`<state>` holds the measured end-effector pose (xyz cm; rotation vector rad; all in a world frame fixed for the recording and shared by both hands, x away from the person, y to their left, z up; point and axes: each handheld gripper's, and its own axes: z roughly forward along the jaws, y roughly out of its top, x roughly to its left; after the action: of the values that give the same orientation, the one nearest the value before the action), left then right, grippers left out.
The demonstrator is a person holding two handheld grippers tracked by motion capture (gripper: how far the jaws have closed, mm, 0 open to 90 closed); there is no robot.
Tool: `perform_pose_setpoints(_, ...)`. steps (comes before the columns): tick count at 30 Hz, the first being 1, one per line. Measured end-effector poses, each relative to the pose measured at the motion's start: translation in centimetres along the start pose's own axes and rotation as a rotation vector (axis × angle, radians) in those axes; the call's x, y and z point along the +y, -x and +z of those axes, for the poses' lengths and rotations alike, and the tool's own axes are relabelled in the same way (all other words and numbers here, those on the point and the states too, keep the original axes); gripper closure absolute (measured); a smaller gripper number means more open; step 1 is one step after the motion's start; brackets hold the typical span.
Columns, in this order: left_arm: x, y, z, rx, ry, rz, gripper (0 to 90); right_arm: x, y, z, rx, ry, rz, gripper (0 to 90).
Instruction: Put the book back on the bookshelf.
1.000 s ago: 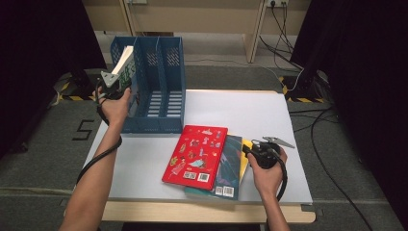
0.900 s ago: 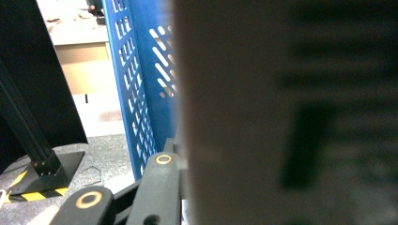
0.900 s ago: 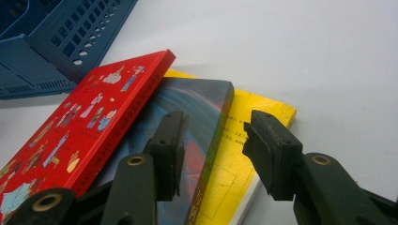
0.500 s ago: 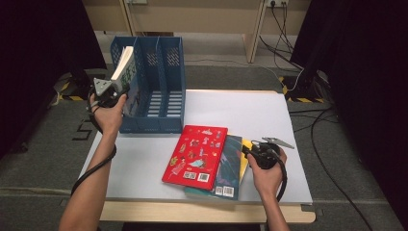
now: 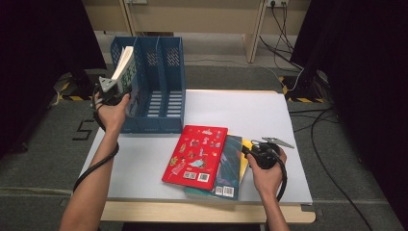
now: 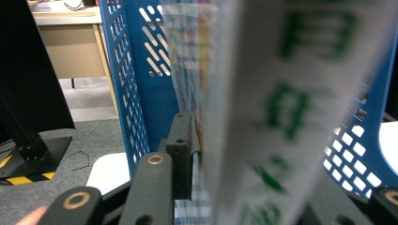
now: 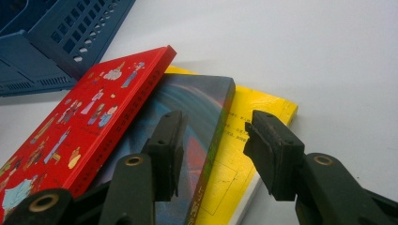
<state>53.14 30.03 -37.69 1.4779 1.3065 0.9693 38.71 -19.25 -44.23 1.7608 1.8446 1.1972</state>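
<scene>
Your white table (image 5: 250, 115) carries a blue file rack (image 5: 159, 91) at ten o'clock and a stack at six: red book (image 5: 196, 156), dark book (image 5: 230, 168), yellow book (image 5: 244, 156). Your left gripper (image 5: 109, 89), jaws just closing, pinches a green-lettered book (image 5: 126, 67) tilted in the rack's left slot; its lettering is too blurred to read. Your right gripper (image 7: 213, 140) hovers spread over the stack's edge.

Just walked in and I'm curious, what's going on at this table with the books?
A person is filing books into a blue file rack. The left claw is shut on a white book with green lettering, holding it upright at the rack's leftmost slot. The right claw is open, poised over the edge of a stack of three books on the white table: a red book on top, a teal book under it, a yellow book at the bottom.
</scene>
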Motion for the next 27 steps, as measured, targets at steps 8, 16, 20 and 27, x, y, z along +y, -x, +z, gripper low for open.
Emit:
perform_pose_setpoints(8, -0.2, -0.4, 0.1, 0.020, 0.039, -0.055, 73.7, 0.1, 0.1, 0.0, -0.001, 0.000, -0.002, 55.1)
perform_pose_setpoints(16, 0.9, -0.5, 0.6, 0.007, 0.087, -0.082, 73.8, 0.2, 0.0, -0.1, -0.001, 0.011, 0.000, 55.2)
perform_pose_setpoints(20, 1.4, -0.4, 0.9, 0.019, 0.119, -0.075, 73.8, 0.2, 0.0, -0.1, -0.001, 0.007, 0.011, 55.2)
perform_pose_setpoints(27, 2.4, -0.3, 2.1, 0.024, 0.160, -0.069, 73.6, 0.3, 0.1, -0.1, -0.002, 0.015, 0.002, 55.3)
